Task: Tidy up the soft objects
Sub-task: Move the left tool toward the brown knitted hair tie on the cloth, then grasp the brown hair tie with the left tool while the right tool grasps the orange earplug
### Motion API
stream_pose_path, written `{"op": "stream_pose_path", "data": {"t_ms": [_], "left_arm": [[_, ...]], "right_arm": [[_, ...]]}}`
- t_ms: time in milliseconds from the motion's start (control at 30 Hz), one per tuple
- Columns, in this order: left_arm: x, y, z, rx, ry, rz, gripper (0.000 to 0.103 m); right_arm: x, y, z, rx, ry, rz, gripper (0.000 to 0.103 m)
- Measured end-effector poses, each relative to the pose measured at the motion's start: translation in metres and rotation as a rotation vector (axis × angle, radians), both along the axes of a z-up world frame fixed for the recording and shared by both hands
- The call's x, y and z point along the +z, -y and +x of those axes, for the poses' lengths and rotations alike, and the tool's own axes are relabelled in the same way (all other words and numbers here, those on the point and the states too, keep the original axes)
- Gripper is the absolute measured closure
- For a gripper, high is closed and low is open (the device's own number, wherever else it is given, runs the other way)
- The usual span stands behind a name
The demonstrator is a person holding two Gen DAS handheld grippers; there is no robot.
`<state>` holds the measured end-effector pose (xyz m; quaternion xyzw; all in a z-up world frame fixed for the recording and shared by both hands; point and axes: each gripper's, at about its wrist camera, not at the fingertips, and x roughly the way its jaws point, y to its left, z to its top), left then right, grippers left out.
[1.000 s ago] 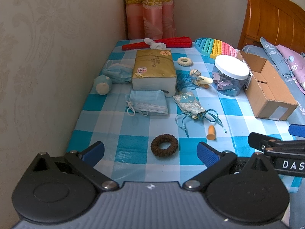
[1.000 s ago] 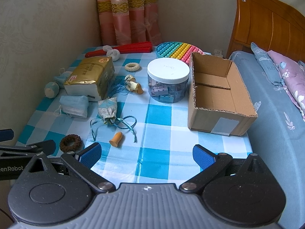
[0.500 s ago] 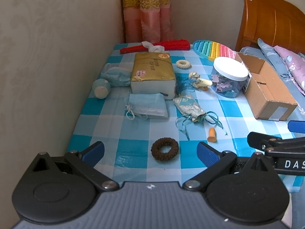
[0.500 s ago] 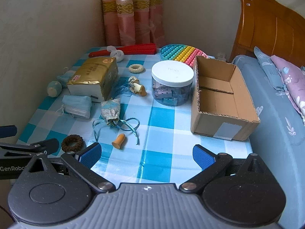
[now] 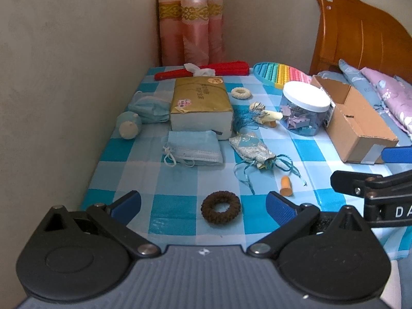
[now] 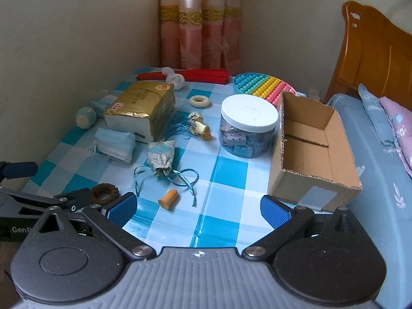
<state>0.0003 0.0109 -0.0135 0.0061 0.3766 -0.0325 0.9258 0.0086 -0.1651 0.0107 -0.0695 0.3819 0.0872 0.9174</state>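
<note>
Nothing looks sorted yet: the open brown cardboard box point(image 6: 312, 152) is empty. Left of it lie the brown knitted ring point(image 5: 220, 206), folded blue face mask point(image 5: 194, 148) and orange foam earplug point(image 6: 168, 198). The left gripper point(image 5: 203, 202) and right gripper point(image 6: 198, 204) both gape wide, holding nothing.

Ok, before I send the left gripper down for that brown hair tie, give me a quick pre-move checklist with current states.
1. Left gripper open: ok, fingers spread wide.
2. Brown hair tie lined up between its fingers: ok, roughly centred.
3. Hair tie free of clutter: ok, orange earplug and ribbon pouch lie apart from it.
4. Right gripper out of the way: cannot tell, it sits close at the left gripper's right side.
5. Cardboard box ready to receive: ok, open and empty.
6. Right gripper empty: ok, open, holding nothing.
</note>
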Motion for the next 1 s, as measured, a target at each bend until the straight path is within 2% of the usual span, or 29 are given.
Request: {"op": "stream_pose_path", "data": {"t_ms": [167,333,700,767,833,967,1000], "left_arm": [[-0.006,-0.008,0.000,-0.002,0.033,-0.041,0.001],[-0.018,-0.011,0.007,-0.003,0.010,-0.054,0.001],[-0.052,-0.005,0.020,0.021,-0.037,0.004,0.003],[-0.055,-0.004,0.022,0.022,-0.038,0.000,0.006],[-0.058,-0.002,0.024,0.016,-0.038,-0.009,0.019],[-0.062,0.007,0.027,0.003,-0.052,-0.004,0.029],[-0.062,0.010,0.028,-0.002,-0.043,0.006,0.037]], "right_arm": [[-0.007,0.003,0.003,0.037,0.010,0.001,0.000],[-0.019,0.009,0.006,0.065,-0.005,0.018,0.000],[-0.050,0.016,0.013,0.085,-0.056,0.007,0.000],[-0.053,0.017,0.014,0.090,-0.062,0.014,0.000],[-0.055,0.018,0.016,0.100,-0.065,0.019,0.000],[-0.059,0.015,0.017,0.133,-0.063,0.025,0.000],[-0.060,0.015,0.017,0.142,-0.063,0.025,0.000]]}}
